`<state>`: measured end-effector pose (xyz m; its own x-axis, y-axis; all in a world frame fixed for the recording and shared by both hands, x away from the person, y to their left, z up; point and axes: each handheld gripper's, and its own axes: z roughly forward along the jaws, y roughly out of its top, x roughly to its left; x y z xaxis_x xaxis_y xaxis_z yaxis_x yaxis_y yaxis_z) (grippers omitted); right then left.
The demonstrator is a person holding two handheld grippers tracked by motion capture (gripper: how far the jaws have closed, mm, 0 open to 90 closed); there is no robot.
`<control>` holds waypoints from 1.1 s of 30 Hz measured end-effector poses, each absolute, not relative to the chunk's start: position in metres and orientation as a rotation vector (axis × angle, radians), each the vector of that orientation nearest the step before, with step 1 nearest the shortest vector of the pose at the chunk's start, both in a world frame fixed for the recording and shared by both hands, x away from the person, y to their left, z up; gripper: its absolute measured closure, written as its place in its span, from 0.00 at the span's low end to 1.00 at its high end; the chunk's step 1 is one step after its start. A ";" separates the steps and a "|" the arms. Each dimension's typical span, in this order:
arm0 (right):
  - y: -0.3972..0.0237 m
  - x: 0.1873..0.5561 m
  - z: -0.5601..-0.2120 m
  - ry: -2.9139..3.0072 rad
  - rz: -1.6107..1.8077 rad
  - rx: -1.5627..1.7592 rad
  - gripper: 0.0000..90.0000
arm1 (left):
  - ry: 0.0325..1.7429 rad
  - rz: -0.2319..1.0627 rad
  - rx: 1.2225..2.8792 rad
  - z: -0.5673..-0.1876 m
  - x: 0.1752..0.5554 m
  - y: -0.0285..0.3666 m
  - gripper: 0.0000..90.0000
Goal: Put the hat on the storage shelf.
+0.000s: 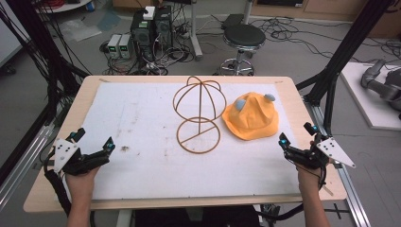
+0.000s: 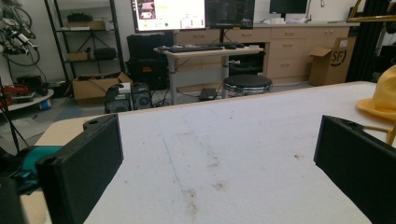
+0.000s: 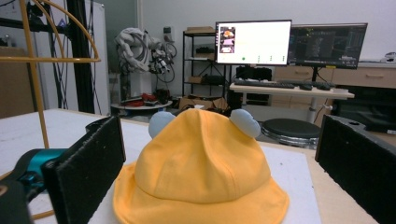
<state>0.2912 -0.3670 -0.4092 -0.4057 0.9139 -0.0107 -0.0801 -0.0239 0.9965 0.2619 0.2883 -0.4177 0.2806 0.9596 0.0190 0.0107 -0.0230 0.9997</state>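
Still apart — both grippers wide, hat (image 1: 250,118) lying crown-up on the worktop (image 1: 56,189) just right of the wire stand (image 1: 198,116).
Likely snag: the right gripper (image 1: 295,144) pinching the soft brim and dragging it, or knocking the light stand. Left gripper (image 1: 92,151) idles, empty. Hat is roundish — no clear long axis; ears toward the far edge.
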 end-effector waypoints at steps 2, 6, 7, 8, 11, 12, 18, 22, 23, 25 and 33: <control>-0.367 0.292 -0.403 1.437 1.551 0.917 0.01 | 0.998 1.004 1.349 -0.417 0.261 0.289 0.02; -0.366 0.295 -0.391 1.452 1.562 0.874 0.01 | 0.996 1.004 1.351 -0.417 0.260 0.290 0.02; -0.366 0.296 -0.388 1.465 1.566 0.865 0.01 | 0.995 1.003 1.351 -0.417 0.260 0.290 0.02; -0.366 0.296 -0.388 1.465 1.566 0.865 0.01 | 0.995 1.002 1.350 -0.417 0.260 0.290 0.02; -0.363 0.306 -0.385 1.528 1.546 0.846 0.02 | 0.996 1.006 1.344 -0.416 0.260 0.289 0.02; -0.363 0.309 -0.385 1.542 1.541 0.848 0.02 | 0.993 1.007 1.342 -0.416 0.260 0.289 0.02; -0.361 0.329 -0.383 1.600 1.498 0.873 0.06 | 0.992 1.008 1.342 -0.416 0.261 0.288 0.02; -0.354 0.344 -0.384 1.643 1.446 0.891 0.06 | 0.984 1.004 1.346 -0.416 0.262 0.286 0.02; -0.354 0.344 -0.384 1.643 1.446 0.891 0.06 | 0.984 1.003 1.345 -0.416 0.262 0.286 0.02; -0.348 0.350 -0.385 1.672 1.400 0.859 0.16 | 0.988 1.004 1.343 -0.417 0.263 0.285 0.02; -0.336 0.366 -0.383 1.704 1.364 0.821 0.16 | 0.986 1.009 1.338 -0.417 0.263 0.284 0.02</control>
